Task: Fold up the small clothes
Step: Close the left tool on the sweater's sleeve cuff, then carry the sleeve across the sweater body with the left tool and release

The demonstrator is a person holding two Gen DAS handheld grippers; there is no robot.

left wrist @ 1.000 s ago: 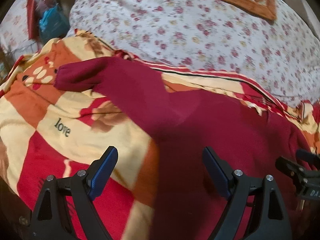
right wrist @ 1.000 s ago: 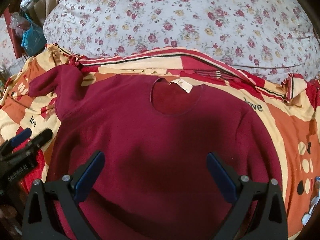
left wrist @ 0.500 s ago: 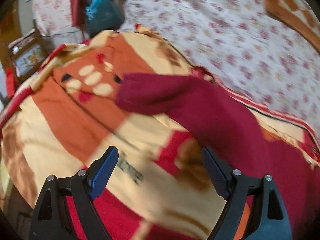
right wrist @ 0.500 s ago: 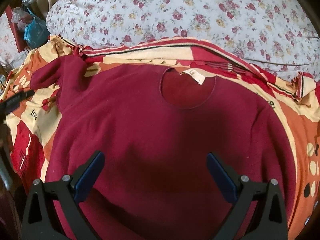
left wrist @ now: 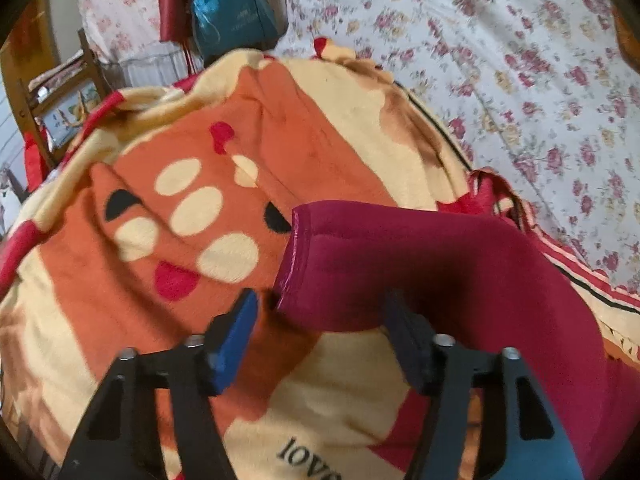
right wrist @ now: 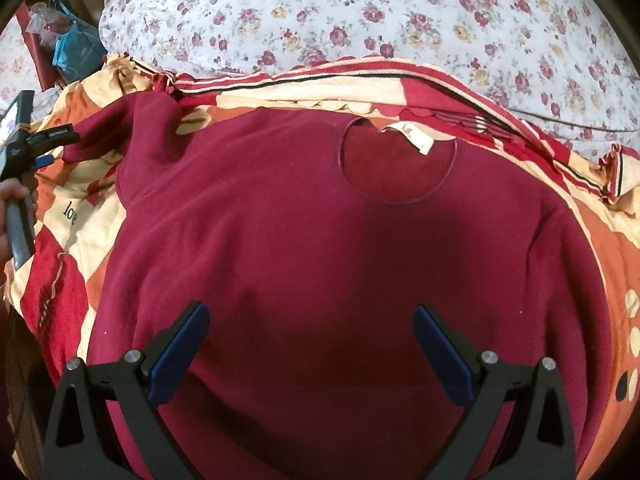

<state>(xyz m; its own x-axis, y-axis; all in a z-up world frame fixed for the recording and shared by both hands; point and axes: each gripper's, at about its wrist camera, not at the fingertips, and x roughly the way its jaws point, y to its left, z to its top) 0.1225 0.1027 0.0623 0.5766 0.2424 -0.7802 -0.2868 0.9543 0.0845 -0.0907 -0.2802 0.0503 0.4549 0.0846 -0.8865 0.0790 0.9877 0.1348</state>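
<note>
The left gripper (left wrist: 320, 312) has swung out to the maroon sweater's (right wrist: 320, 260) sleeve cuff (left wrist: 296, 260) on the patterned blanket (left wrist: 280, 128); its jaws have just been closing, straddling the cuff, not yet pinching; the right gripper (right wrist: 312, 344) hovers wide open, empty, over the sweater's body; a sleeve fold looks imminent.

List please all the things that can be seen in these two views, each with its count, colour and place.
sweater: one, dark red, spread flat on the blanket, neck hole toward the quilt
sleeve cuff: one, dark red, lying on the blanket between the left claw's fingers
neck label: one, cream, inside the neck hole
blanket: one, orange, cream and red, under the sweater
quilt: one, white with red flowers, behind the blanket
bag: one, blue, far left corner
left claw: one, black with blue pads, jaws just been closing around the cuff, not yet pressing
right claw: one, black with blue pads, open above the sweater body
</note>
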